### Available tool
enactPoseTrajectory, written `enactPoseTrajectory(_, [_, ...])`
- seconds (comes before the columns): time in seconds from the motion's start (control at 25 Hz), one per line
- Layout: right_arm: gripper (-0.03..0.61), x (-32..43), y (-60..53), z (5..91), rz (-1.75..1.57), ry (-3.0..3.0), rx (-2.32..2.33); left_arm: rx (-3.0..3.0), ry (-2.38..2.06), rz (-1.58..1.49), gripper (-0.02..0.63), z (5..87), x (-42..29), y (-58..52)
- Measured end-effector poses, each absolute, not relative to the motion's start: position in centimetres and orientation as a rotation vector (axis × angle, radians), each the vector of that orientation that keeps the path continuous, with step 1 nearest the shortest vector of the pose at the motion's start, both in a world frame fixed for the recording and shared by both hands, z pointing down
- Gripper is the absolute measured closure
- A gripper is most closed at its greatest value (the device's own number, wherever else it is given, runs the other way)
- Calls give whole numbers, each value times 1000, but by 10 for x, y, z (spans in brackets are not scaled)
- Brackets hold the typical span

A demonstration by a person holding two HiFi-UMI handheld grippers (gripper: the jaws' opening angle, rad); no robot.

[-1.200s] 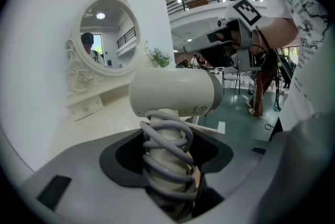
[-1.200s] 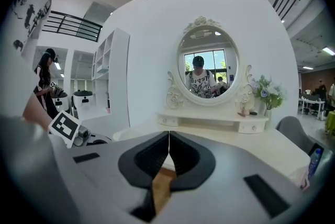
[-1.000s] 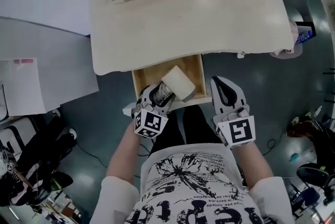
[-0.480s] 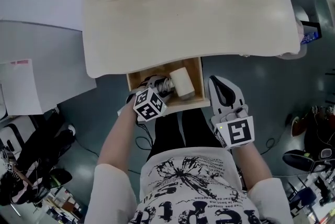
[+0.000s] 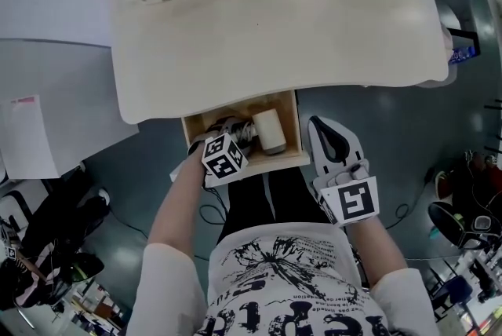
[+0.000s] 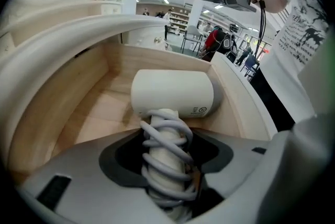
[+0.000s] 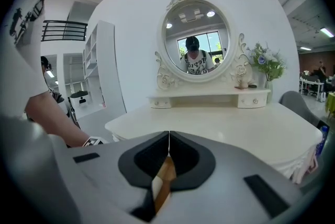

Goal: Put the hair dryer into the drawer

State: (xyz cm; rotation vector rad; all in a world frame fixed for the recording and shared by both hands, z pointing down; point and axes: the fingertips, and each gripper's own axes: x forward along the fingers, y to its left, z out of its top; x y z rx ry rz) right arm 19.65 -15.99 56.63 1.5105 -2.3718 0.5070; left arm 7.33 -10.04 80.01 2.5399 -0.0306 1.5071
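The white hair dryer [image 5: 270, 130] lies inside the open wooden drawer [image 5: 289, 108] under the tabletop, head toward the drawer's right side. Its handle, wound with grey cord [image 6: 166, 157], sits between the jaws of my left gripper [image 5: 235, 132], which is shut on it and points steeply down into the drawer. In the left gripper view the dryer's head [image 6: 172, 93] rests close to the drawer floor [image 6: 99, 113], just ahead of the left gripper [image 6: 167, 139]. My right gripper [image 5: 328, 127] hangs beside the drawer's right end, shut and empty, its tips pressed together in the right gripper view [image 7: 168, 138].
The cream dressing table top [image 5: 274, 20] overhangs the back of the drawer. An oval mirror [image 7: 194, 38] and small flowers [image 7: 266, 66] stand at its far edge. Grey floor [image 5: 376, 122] lies either side; the person's legs [image 5: 267, 197] are just below the drawer front.
My left gripper has sunk into the drawer and tilted downward, carrying the hair dryer from above the drawer's front edge to inside it. The right gripper has barely shifted.
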Motion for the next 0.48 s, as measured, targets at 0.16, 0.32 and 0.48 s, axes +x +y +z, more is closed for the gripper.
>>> enactPoseTrajectory(0.16, [560, 195, -162, 569, 518, -2371, 1500, 2553, -40, 1558, 357, 811, 75, -94])
enactPoseTrajectory(0.32, [560, 191, -164, 569, 515, -2377, 1489, 2535, -58, 1507, 351, 811, 77, -91])
enactPoseTrajectory(0.48, [560, 187, -165, 567, 515, -2386, 1478, 2508, -101, 1435, 316, 805, 75, -96])
